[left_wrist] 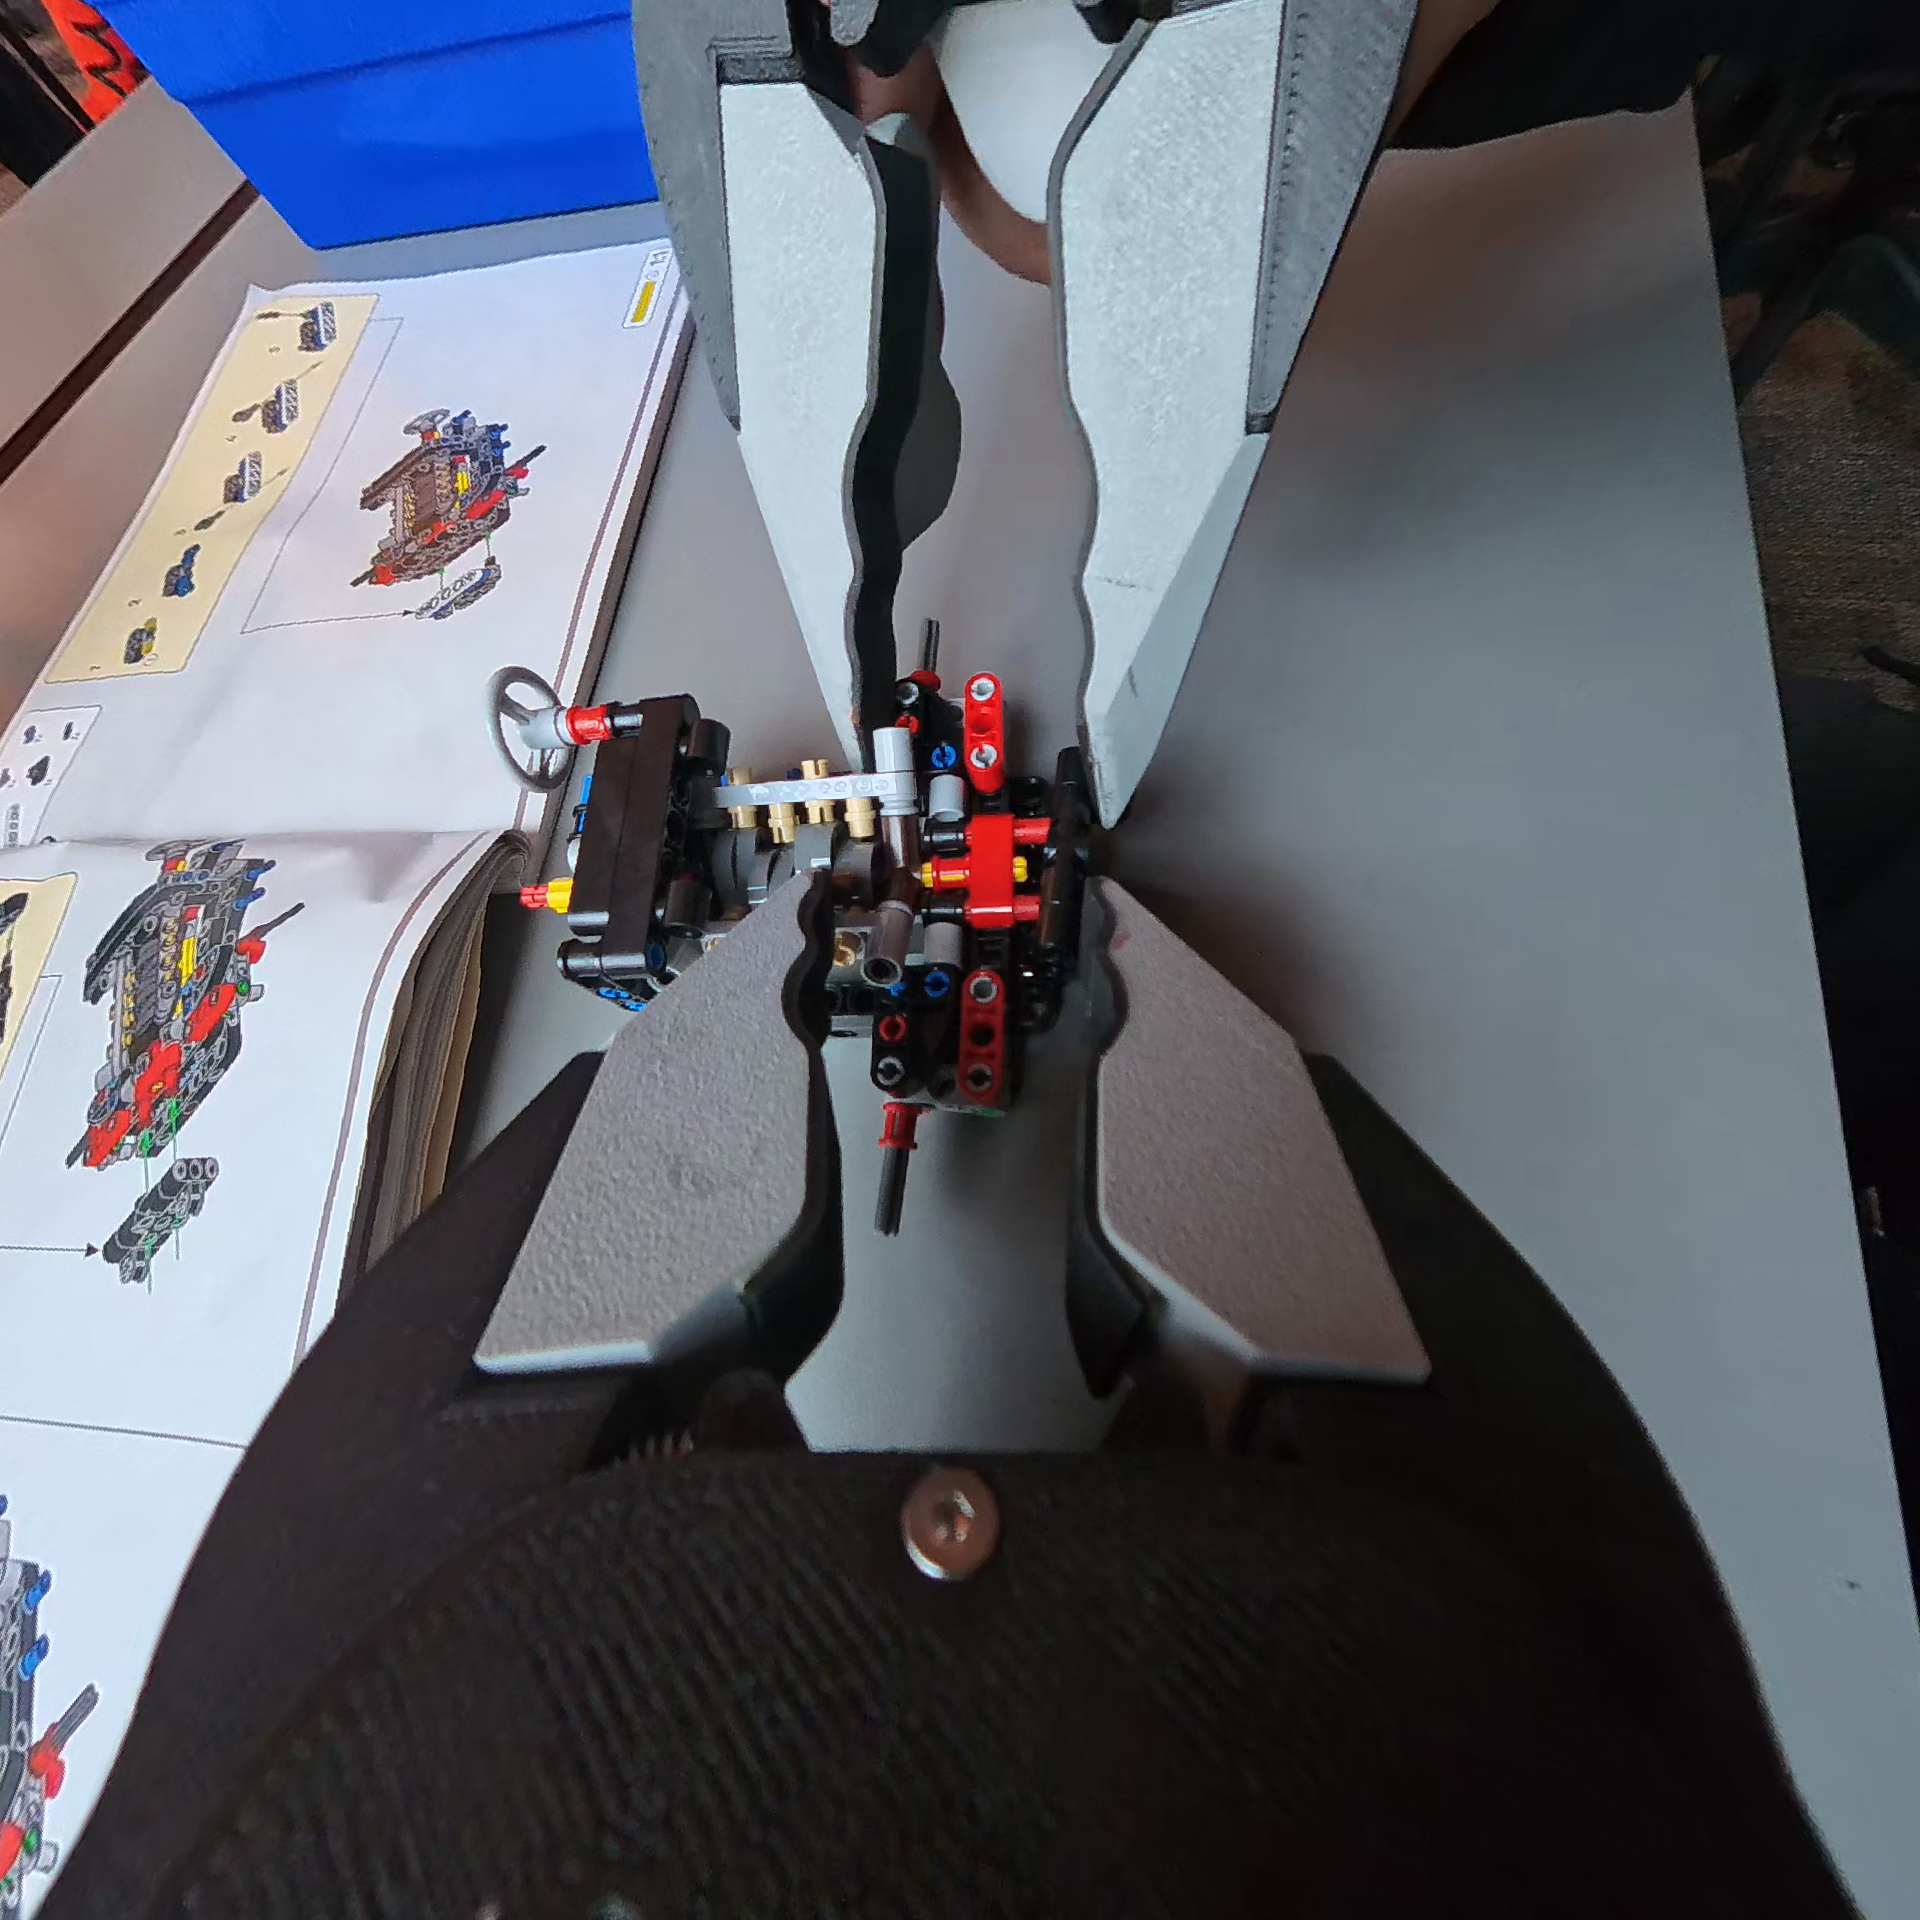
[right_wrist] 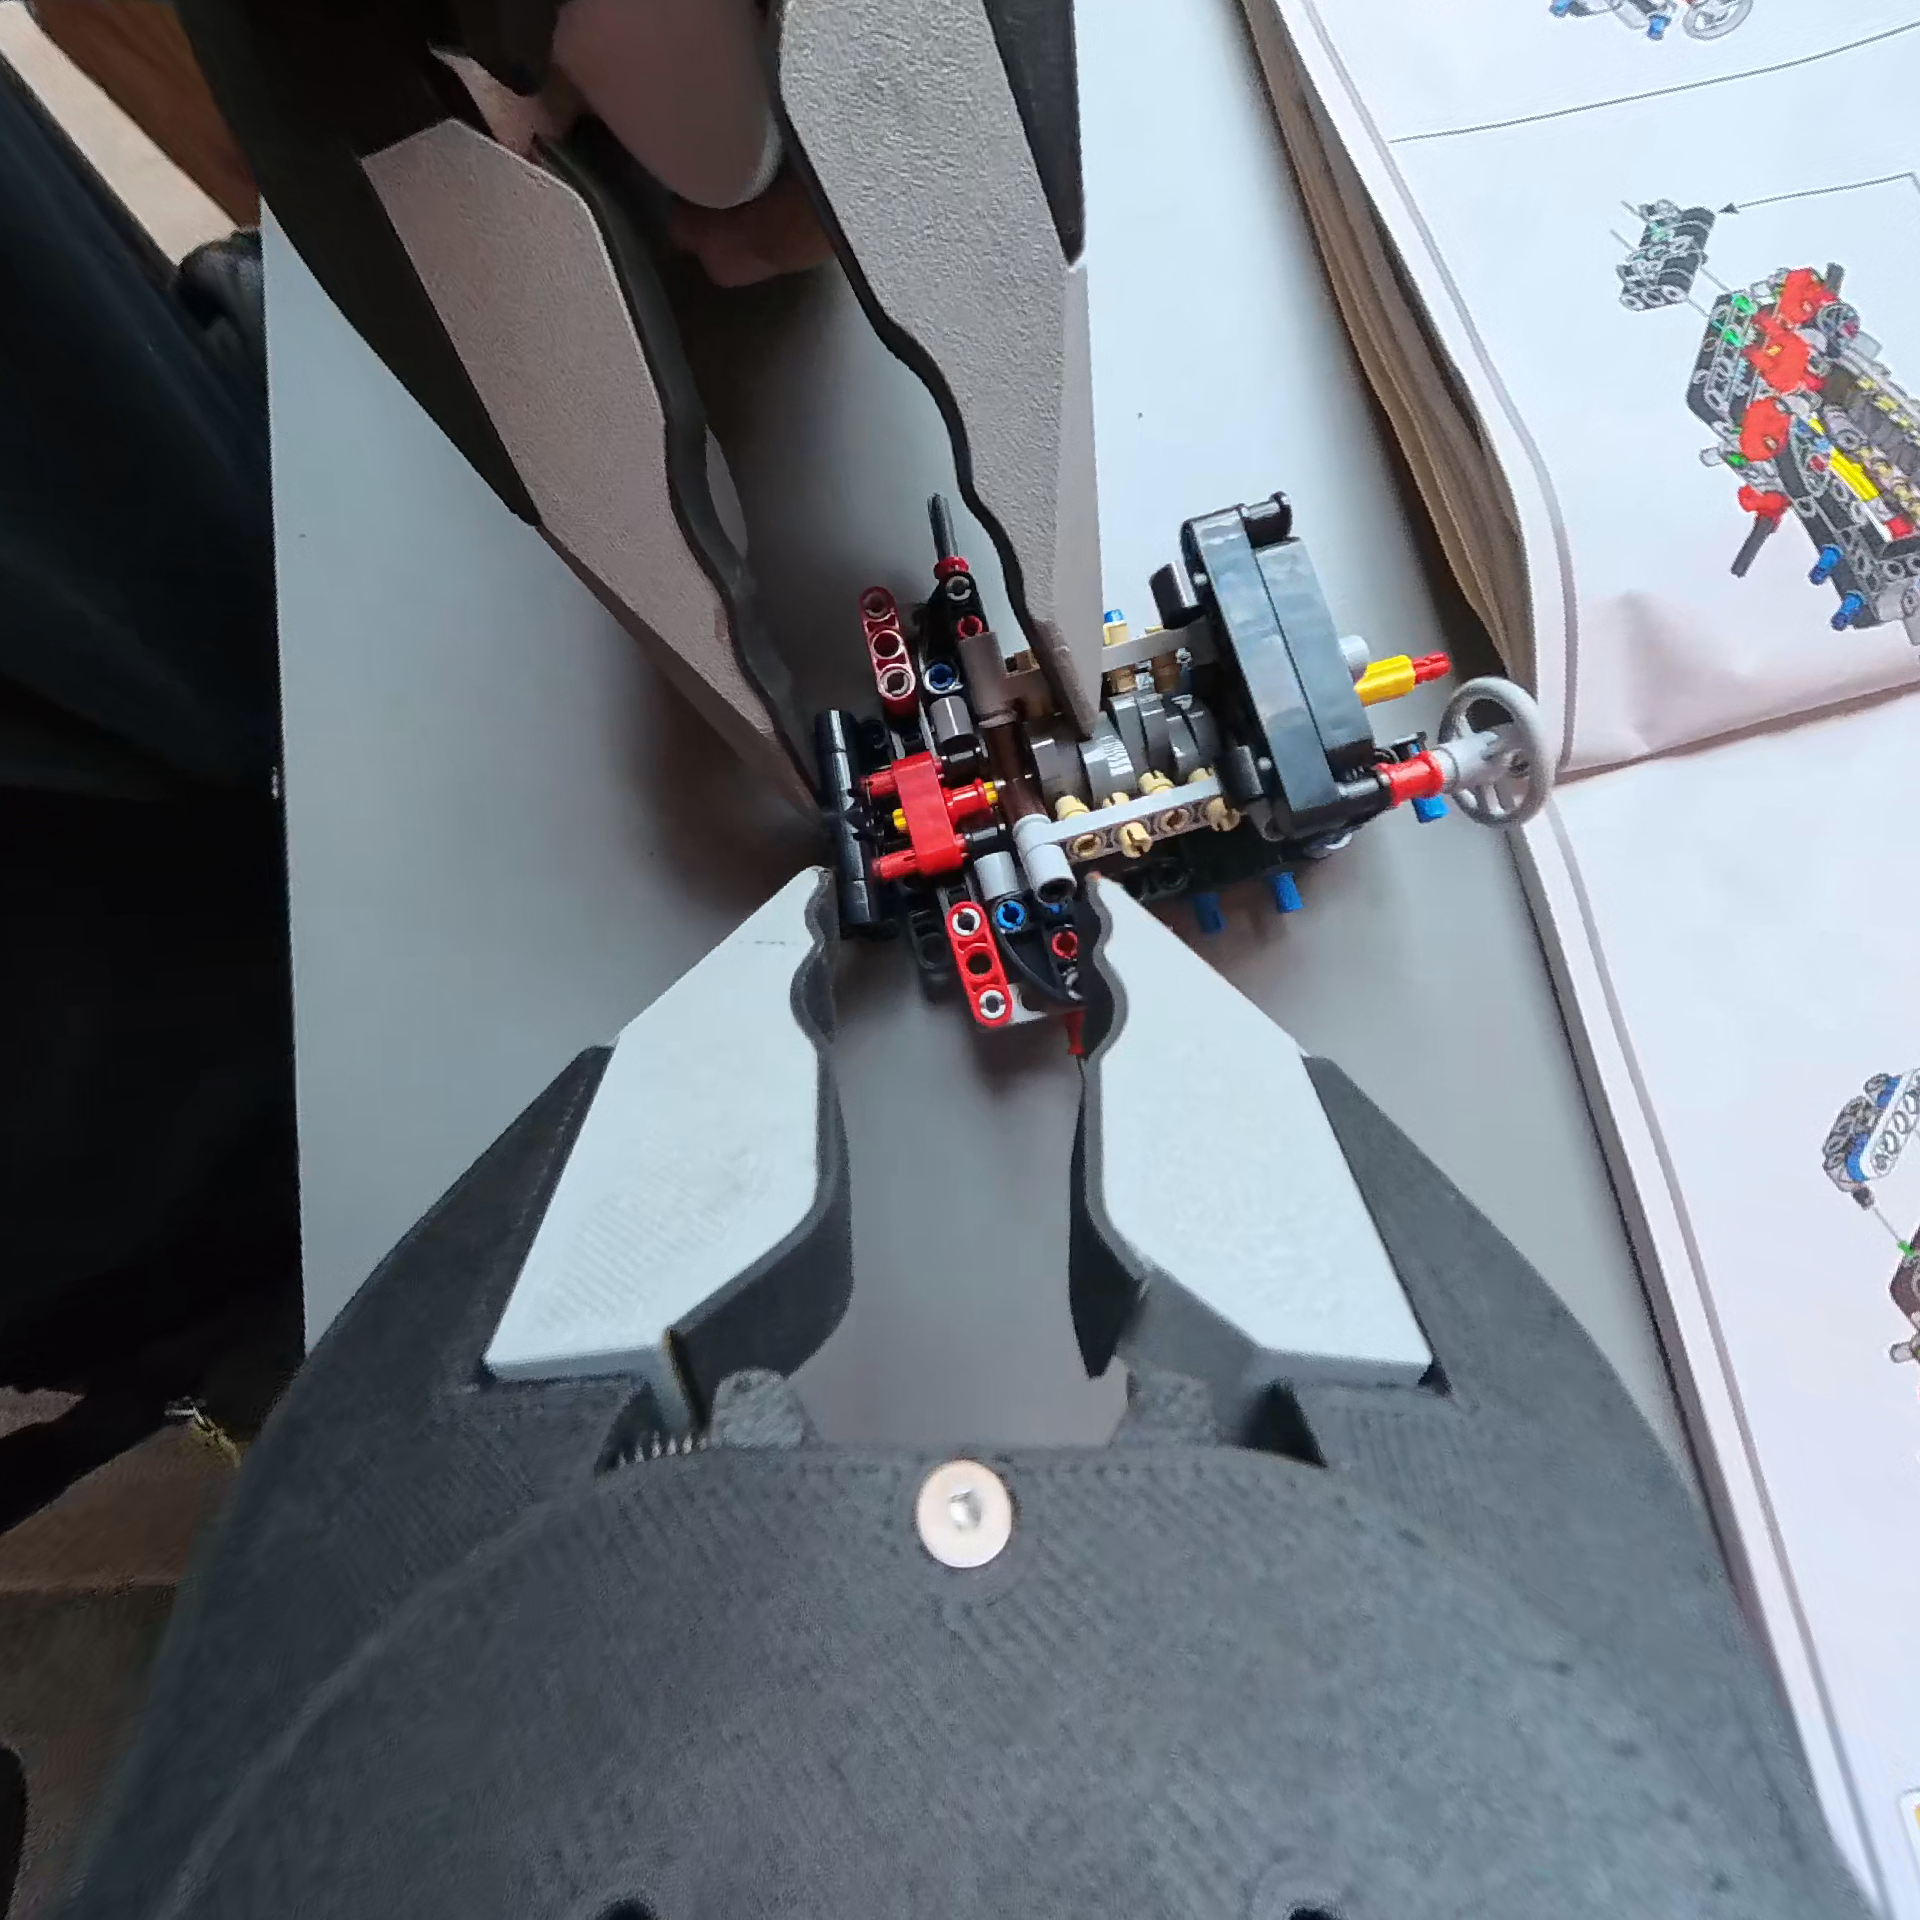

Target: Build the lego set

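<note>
Left tongs (left_wrist: 951,894) and right tongs (right_wrist: 961,904) both clamped on lego model (left_wrist: 935,862) from opposite ends, grey worktop (left_wrist: 1455,935), open instruction booklet (left_wrist: 312,520) left.

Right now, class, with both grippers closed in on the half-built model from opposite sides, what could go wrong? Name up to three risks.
1. The left gripper and right gripper grip the lego model at one end only; squeezing or twisting could pop pieces apart.
2. The thin black axle juts out between the left fingers and could get pushed or bent.
3. The steering wheel overhangs the instruction booklet and might snag on its pages if the model shifts.
</note>
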The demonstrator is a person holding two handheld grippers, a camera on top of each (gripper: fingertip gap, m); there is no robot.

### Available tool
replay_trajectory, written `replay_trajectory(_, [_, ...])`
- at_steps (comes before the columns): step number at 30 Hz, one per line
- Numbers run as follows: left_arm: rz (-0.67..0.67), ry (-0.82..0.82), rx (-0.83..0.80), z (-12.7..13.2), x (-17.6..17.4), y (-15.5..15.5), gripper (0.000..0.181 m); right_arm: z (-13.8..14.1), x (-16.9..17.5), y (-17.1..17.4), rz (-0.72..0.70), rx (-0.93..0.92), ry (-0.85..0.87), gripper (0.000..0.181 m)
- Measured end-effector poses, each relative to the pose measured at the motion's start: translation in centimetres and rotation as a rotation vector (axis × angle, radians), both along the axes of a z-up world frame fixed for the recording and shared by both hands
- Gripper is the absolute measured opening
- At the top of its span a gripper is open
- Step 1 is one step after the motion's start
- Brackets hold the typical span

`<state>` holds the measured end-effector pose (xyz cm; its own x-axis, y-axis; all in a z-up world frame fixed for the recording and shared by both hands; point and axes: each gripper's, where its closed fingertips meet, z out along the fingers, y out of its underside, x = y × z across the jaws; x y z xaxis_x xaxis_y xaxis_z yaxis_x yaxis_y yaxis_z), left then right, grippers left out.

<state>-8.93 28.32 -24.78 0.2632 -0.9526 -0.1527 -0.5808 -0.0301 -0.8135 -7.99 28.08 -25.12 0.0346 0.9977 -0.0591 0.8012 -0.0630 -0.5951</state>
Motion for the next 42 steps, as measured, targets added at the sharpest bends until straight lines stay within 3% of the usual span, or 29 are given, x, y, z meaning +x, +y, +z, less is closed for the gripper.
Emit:
replay_trajectory(9, [0.006, -0.012, -0.015, 0.11, 0.03, -0.06, 0.042, 0.15, -0.09, -0.07, 0.086, 0.026, 0.020, 0.032])
replay_trajectory(19, [-0.015, -0.014, -0.028, 0.08, 0.14, -0.09, 0.041, 0.15, -0.11, -0.05, 0.003, -0.019, 0.069, 0.035])
replay_trajectory(32, [-0.015, -0.029, -0.080, 0.13, 0.08, 0.14, 0.038, 0.19, -0.29, 0.13, -0.066, 0.065, 0.175, 0.032])
replay_trajectory(35, [-0.027, -0.021, -0.045, 0.18, 0.18, -0.08, 0.039, 0.13, -0.23, 0.04, -0.083, 0.014, 0.197, 0.036])
replay_trajectory(37, [-0.045, -0.008, -0.024, 0.15, 0.06, -0.49, 0.039, 0.12, -0.27, 0.22, -0.101, 0.030, 0.201, 0.048])
replay_trajectory(42, [-0.034, 0.021, 0.015, 0.49, -0.68, -0.57, 0.050, 0.21, -0.61, -0.27, -0.076, 0.061, 0.189, 0.042])
